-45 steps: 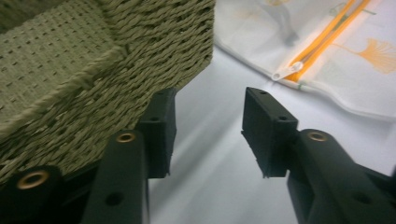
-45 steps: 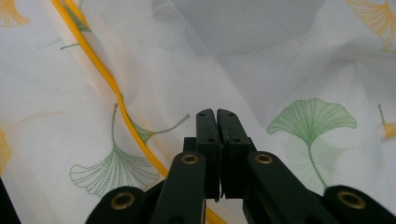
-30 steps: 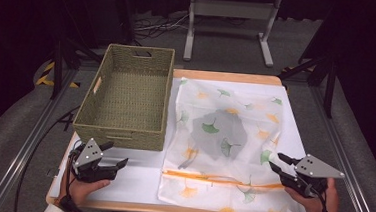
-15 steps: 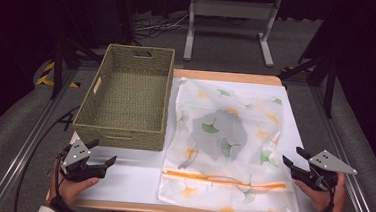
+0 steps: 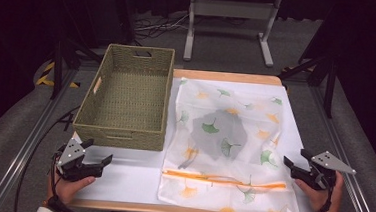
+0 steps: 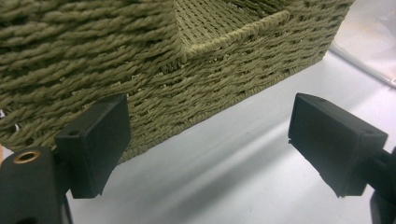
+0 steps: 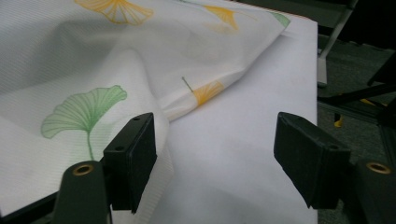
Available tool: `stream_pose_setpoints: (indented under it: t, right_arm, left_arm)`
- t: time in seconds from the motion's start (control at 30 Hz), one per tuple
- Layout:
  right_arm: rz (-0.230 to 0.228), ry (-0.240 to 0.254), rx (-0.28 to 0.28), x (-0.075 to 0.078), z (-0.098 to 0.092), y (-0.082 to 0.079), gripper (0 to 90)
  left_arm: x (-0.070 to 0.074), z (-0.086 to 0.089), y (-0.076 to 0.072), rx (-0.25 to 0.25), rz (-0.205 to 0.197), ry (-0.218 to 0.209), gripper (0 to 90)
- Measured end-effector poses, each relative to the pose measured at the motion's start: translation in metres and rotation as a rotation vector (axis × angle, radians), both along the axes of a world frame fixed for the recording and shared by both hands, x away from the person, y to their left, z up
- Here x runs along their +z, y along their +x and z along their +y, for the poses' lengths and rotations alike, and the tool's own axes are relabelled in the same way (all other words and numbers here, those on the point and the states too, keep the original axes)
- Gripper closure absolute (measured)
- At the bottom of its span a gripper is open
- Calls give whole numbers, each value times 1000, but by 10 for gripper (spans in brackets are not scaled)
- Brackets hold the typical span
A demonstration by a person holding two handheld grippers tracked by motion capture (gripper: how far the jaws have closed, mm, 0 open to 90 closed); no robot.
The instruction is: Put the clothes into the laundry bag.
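A rectangular basket (image 5: 126, 101) of coarse olive-green woven cord stands on the far left part of the white table (image 5: 131, 174), with a cut-out handle slot in its far wall. In the left gripper view its twisted strands run in thick horizontal rows (image 6: 140, 70). To its right lies a flat, translucent white mesh bag (image 5: 228, 144) printed with green and orange ginkgo leaves, an orange zipper band across its near end and a grey garment showing dimly through its middle. The bag's left edge lies just beside the basket.

The left gripper (image 5: 97, 161) rests near the table's near left corner, held in a hand (image 5: 67, 185), its black block-shaped jaws wide apart with nothing between them, pointing at the basket's near wall. The right gripper (image 5: 295, 162) is held at the near right edge, jaws likewise spread and empty; in its own view, one jaw sits beside the bag's rumpled, finely ribbed fabric (image 7: 70, 84).
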State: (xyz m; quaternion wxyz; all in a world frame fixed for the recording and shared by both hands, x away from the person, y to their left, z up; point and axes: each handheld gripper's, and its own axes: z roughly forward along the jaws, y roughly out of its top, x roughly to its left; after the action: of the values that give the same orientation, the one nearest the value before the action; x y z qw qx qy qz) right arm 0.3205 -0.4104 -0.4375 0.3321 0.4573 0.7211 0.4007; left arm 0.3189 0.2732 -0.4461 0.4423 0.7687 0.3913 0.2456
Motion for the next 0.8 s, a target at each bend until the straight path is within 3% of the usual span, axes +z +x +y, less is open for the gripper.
stream_pose_setpoints:
  t: [0.8]
  right_arm:
    - [-6,-23,-8,1,1,-3,301]
  left_arm:
    - [0,-5,4,11,-11,21,123]
